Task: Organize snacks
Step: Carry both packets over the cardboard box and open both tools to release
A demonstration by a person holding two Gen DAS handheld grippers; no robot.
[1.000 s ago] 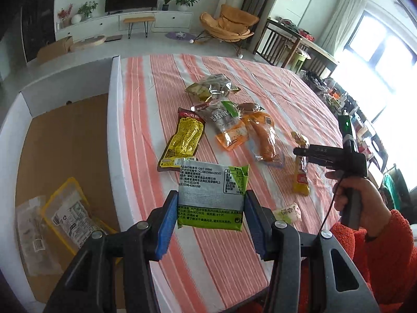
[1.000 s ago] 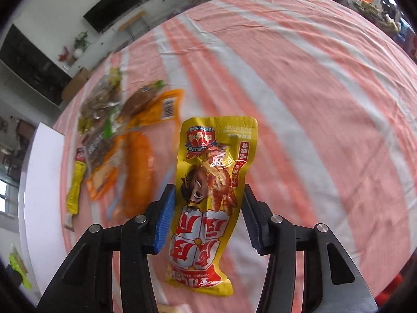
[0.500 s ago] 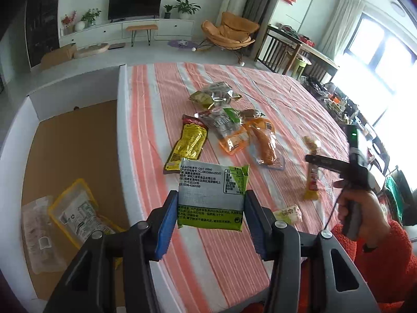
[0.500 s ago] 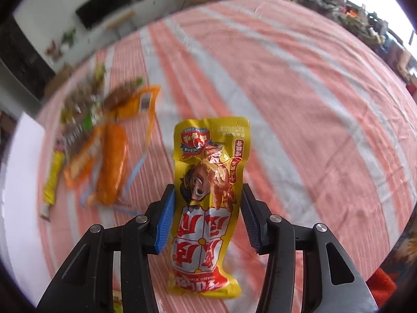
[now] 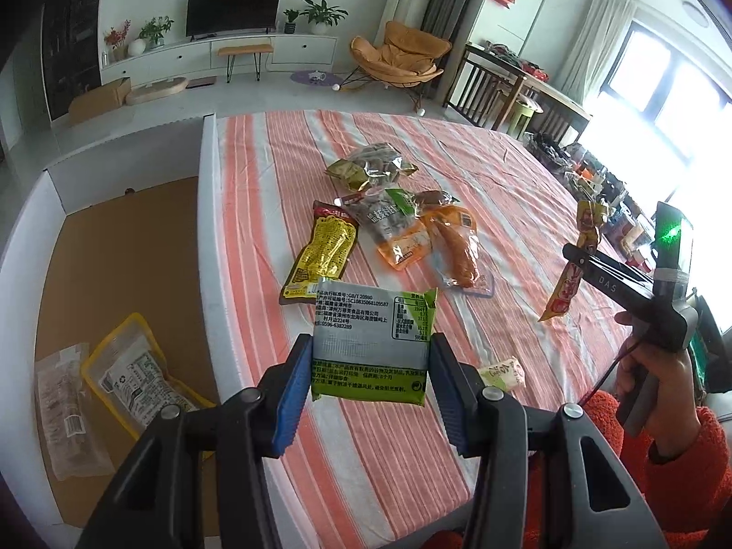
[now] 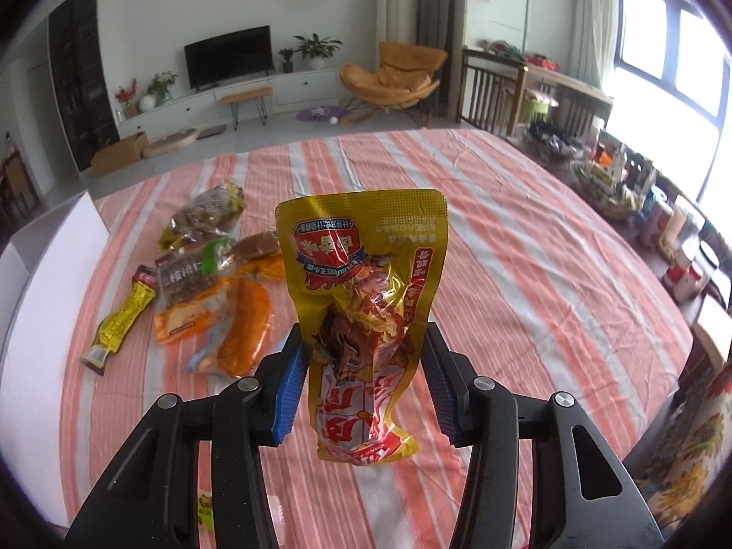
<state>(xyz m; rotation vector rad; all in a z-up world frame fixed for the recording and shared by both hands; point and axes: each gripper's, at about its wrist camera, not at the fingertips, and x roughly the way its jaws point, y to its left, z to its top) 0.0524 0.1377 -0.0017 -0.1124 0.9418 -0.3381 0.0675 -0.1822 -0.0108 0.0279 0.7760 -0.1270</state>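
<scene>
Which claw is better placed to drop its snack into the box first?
Probably the left claw. Its green packet hangs near the table edge, right beside the box. The right claw holds its yellow packet over the middle of the table, farther away.

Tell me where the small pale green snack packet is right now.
In the left wrist view, the small pale green packet lies on the striped tablecloth, just right of the left tool and its green-and-silver packet, near the table's front edge.

Snack pile (image 5: pixel 389 224) crowds the tablecloth's (image 5: pixel 503 174) left; its right side lies open
</scene>
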